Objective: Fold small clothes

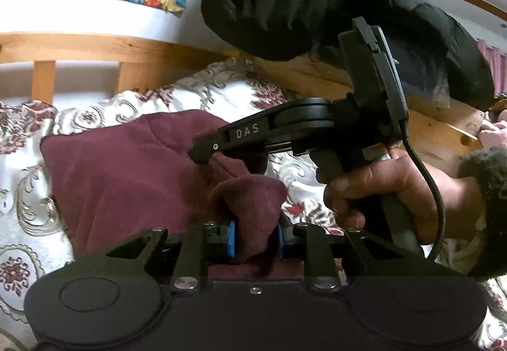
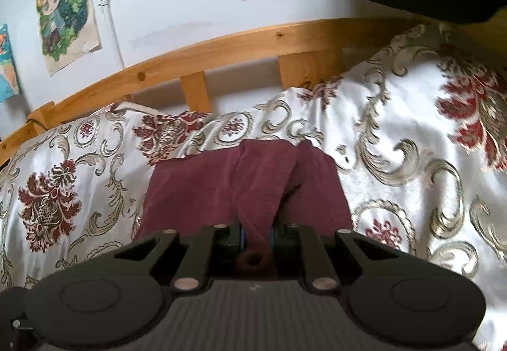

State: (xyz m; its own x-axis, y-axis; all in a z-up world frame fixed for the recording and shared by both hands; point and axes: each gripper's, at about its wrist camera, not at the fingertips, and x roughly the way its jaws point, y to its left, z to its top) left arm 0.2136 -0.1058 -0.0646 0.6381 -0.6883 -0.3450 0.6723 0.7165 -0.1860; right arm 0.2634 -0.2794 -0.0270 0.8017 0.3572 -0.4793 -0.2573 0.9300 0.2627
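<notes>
Maroon garment (image 1: 126,167) is being held on the patterned bedspread (image 2: 396,135), soft, light, limp. Near edge is being pinched by left gripper (image 1: 256,240) and right gripper (image 2: 256,240), both clamped on bunched cloth; corners judged best holds.

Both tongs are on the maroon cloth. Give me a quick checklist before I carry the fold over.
1. Left tongs pinching maroon cloth: ok.
2. Right tongs pinching the cloth: ok.
3. Cloth's far part resting on the floral bedspread: ok.
4. Cloth lying smooth: not ok, ridges run between the grips.
5. Black jacket clear of the cloth: ok.
6. Corners aligned: cannot tell.
</notes>
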